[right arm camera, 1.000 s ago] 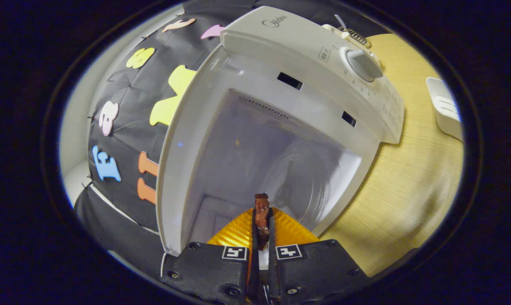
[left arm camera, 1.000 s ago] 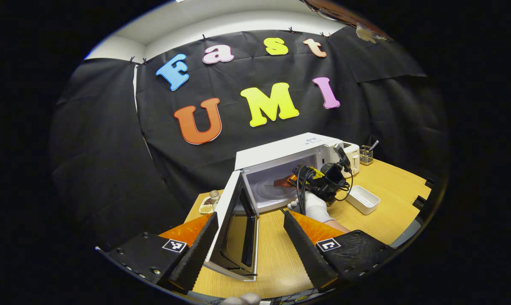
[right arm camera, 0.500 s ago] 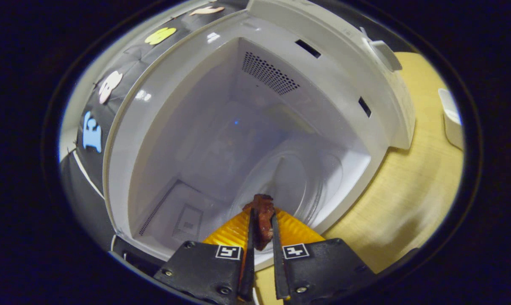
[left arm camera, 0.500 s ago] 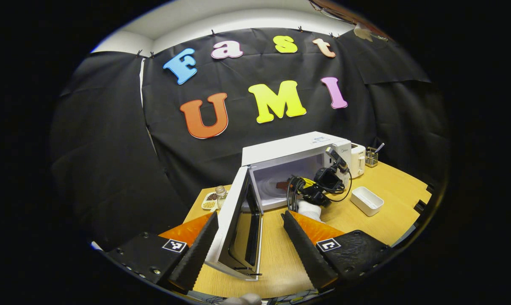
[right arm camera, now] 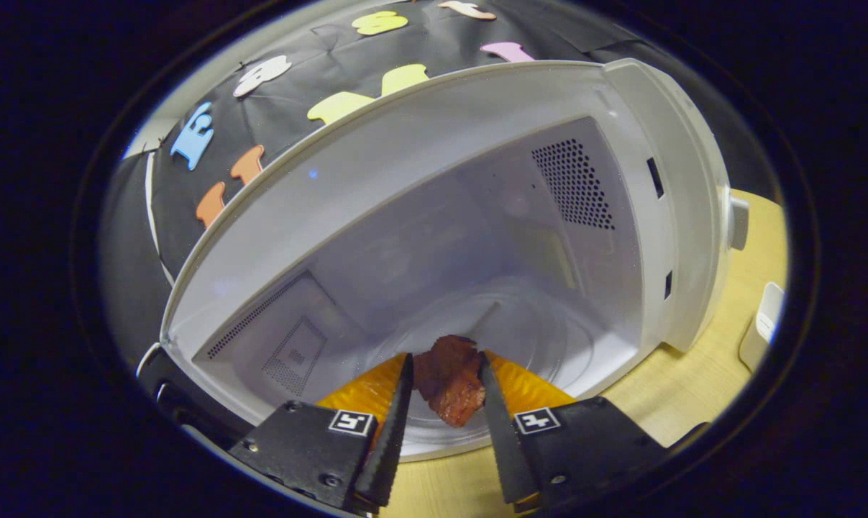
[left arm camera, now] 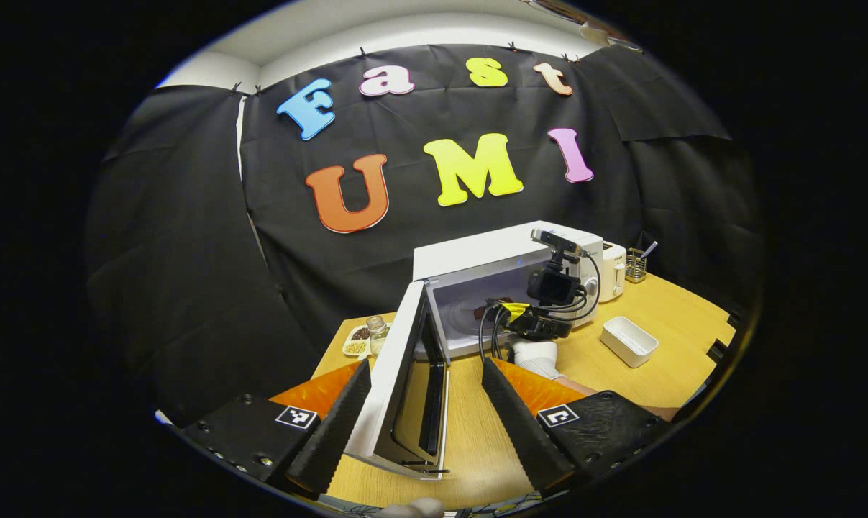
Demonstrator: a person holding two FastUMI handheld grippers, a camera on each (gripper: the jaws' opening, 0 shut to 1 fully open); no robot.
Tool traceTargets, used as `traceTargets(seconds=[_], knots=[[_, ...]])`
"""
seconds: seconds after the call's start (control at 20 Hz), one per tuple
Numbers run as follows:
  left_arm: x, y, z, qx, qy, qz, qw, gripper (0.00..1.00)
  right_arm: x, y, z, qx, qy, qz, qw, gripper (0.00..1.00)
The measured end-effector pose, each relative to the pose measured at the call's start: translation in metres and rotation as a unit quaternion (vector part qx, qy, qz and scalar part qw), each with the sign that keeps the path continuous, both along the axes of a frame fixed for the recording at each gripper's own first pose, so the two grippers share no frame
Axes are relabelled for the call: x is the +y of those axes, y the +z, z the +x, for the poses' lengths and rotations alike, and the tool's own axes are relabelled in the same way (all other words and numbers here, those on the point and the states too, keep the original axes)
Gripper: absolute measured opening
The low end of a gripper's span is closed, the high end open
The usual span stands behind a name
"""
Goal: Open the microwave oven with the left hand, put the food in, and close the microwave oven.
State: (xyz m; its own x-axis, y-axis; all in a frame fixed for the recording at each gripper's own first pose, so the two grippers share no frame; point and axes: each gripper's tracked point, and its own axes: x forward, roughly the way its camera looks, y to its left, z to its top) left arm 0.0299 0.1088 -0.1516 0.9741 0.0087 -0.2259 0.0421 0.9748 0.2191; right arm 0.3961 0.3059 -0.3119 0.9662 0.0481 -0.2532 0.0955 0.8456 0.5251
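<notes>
Right gripper view: your right gripper (right arm camera: 444,406) is at the mouth of the microwave oven (right arm camera: 477,180), fingers reaching into the cavity. The food (right arm camera: 449,378) is a reddish-brown, glossy, lumpy chunk, looks like cooked meat. It sits between the two fingers, over the front part of the glass turntable (right arm camera: 541,338). Jaws are parted a little; there's a sliver of gap on each side of the chunk, so I can't tell if both fingers press on it or if it's resting on the plate.

Cavity is pale grey-white, with perforated vent patches on the right wall and the left wall. Two dark latch slots on the front frame at right.

Left gripper view: your left gripper (left arm camera: 423,417) hangs back with jaws wide apart, nothing between them but the edge of the door (left arm camera: 405,388). The door is swung fully out toward you, and I can't tell whether the left finger touches it. Farther off, your gloved hand (left arm camera: 536,355) holds the right gripper (left arm camera: 492,311) at the oven opening.

Surface is a light wood-grain table (left arm camera: 664,316). On it: a white rectangular tray (left arm camera: 628,341) right of the oven, a white toaster (left arm camera: 612,270) and a small wire basket (left arm camera: 636,265) behind, a glass jar (left arm camera: 377,331) and a dish of beans (left arm camera: 357,344) left of the oven. Black cloth wall behind.
</notes>
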Motion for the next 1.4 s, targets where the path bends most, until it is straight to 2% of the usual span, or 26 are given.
traceTargets(seconds=[0.05, 0.1, 0.15, 0.2, 0.25, 0.35, 0.5, 0.65, 0.7, 0.75, 0.85, 0.9, 0.95, 1.0, 1.05, 1.1, 1.25, 1.4], knots=[[0.0, 0.001, 0.0, -0.002, 0.0, -0.001, 1.0, 0.95, -0.004, -0.005, 0.001, 0.008, -0.001, -0.007, 1.0, 0.55], [0.001, 0.003, 0.0, -0.002, 0.001, -0.002, 1.0, 0.95, -0.008, -0.007, -0.002, 0.01, -0.006, -0.022, 1.0, 0.67], [0.002, 0.002, 0.001, -0.003, 0.001, -0.002, 1.0, 0.95, -0.014, -0.006, -0.002, 0.012, -0.016, -0.039, 0.999, 0.65], [0.001, 0.001, 0.0, -0.002, 0.001, -0.002, 1.0, 0.95, -0.02, 0.002, -0.003, -0.005, -0.019, -0.061, 0.998, 0.77], [0.002, 0.0, 0.001, -0.001, 0.003, -0.001, 1.0, 0.95, -0.02, 0.007, -0.001, -0.012, -0.016, -0.065, 0.998, 0.8], [0.003, 0.0, 0.001, -0.003, 0.005, -0.002, 1.0, 0.95, -0.013, 0.009, -0.004, -0.007, 0.005, -0.056, 0.998, 1.0], [0.006, 0.005, 0.0, -0.009, 0.009, -0.009, 1.0, 0.95, -0.018, 0.014, -0.018, -0.004, 0.013, -0.063, 0.998, 1.0], [0.009, 0.012, -0.003, -0.018, 0.013, -0.012, 1.0, 0.95, -0.026, 0.031, -0.051, 0.002, 0.033, -0.076, 0.997, 1.0], [0.012, 0.018, -0.004, -0.024, 0.014, -0.012, 1.0, 0.96, -0.034, 0.039, -0.064, 0.007, 0.04, -0.085, 0.996, 0.9], [0.016, 0.023, -0.004, -0.029, 0.015, -0.012, 0.999, 0.96, -0.043, 0.049, -0.08, 0.007, 0.041, -0.094, 0.995, 1.0], [0.024, 0.032, -0.007, -0.042, 0.019, -0.019, 0.999, 0.95, -0.061, 0.077, -0.109, 0.002, 0.054, -0.111, 0.992, 1.0], [0.029, 0.035, -0.009, -0.048, 0.023, -0.021, 0.998, 0.95, -0.073, 0.09, -0.125, -0.001, 0.061, -0.129, 0.99, 1.0], [0.035, 0.037, -0.011, -0.048, 0.028, -0.023, 0.998, 0.95, -0.09, 0.104, -0.14, 0.001, 0.06, -0.145, 0.988, 0.9], [0.041, 0.04, -0.012, -0.052, 0.031, -0.025, 0.998, 0.95, -0.106, 0.119, -0.156, -0.005, 0.059, -0.159, 0.986, 1.0], [0.048, 0.043, -0.014, -0.057, 0.038, -0.025, 0.997, 0.95, -0.121, 0.134, -0.171, -0.008, 0.055, -0.167, 0.984, 0.9], [0.056, 0.044, -0.015, -0.061, 0.043, -0.026, 0.997, 0.95, -0.136, 0.148, -0.187, -0.011, 0.056, -0.173, 0.983, 1.0], [0.075, 0.044, -0.02, -0.069, 0.065, -0.024, 0.995, 0.96, -0.185, 0.18, -0.236, -0.007, 0.051, -0.177, 0.983, 1.0], [0.097, 0.044, -0.022, -0.079, 0.089, -0.027, 0.992, 0.95, -0.235, 0.208, -0.286, -0.009, 0.026, -0.186, 0.982, 1.0]])
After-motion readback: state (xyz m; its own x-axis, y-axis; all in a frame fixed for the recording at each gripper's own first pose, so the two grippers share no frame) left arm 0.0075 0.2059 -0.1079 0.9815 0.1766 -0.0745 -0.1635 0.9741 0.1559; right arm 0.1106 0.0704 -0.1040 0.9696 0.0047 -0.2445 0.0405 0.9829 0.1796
